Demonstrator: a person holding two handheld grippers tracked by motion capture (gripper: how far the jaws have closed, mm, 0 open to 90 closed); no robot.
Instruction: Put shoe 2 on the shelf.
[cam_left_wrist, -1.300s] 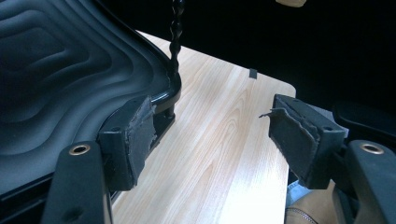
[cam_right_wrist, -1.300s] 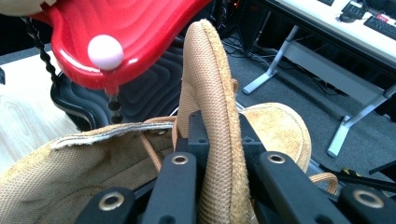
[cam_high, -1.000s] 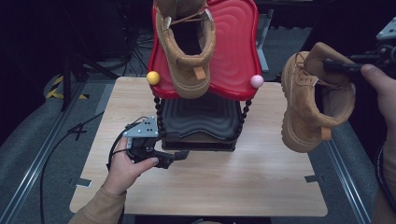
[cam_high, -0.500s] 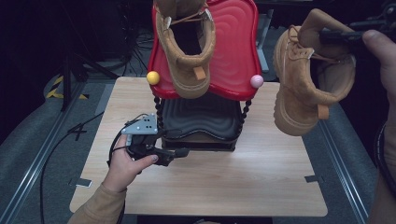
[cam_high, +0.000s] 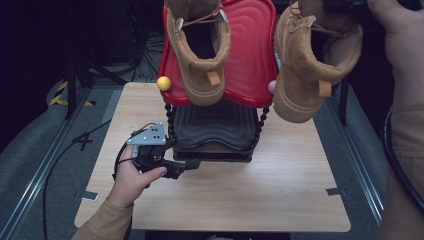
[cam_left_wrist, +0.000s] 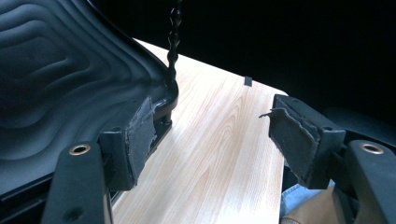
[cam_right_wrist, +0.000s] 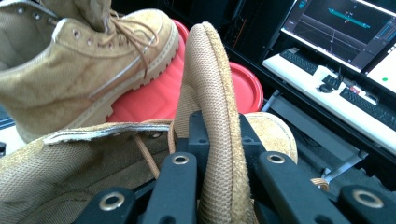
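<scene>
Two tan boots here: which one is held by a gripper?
The boot at the right of the high view, hanging in the air: the right gripper pinches its tongue. The other boot rests on the red shelf, untouched.

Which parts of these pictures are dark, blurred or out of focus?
High view: the table is evenly lit, the room behind almost black. Left gripper view: the background is black, and the near pads look soft. Right gripper view: the boot tongue is sharp; the monitors are slightly blurred.

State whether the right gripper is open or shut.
Shut: the right gripper clamps the tongue of the tan boot, which hangs in the air beside the red rack shelf.
</scene>
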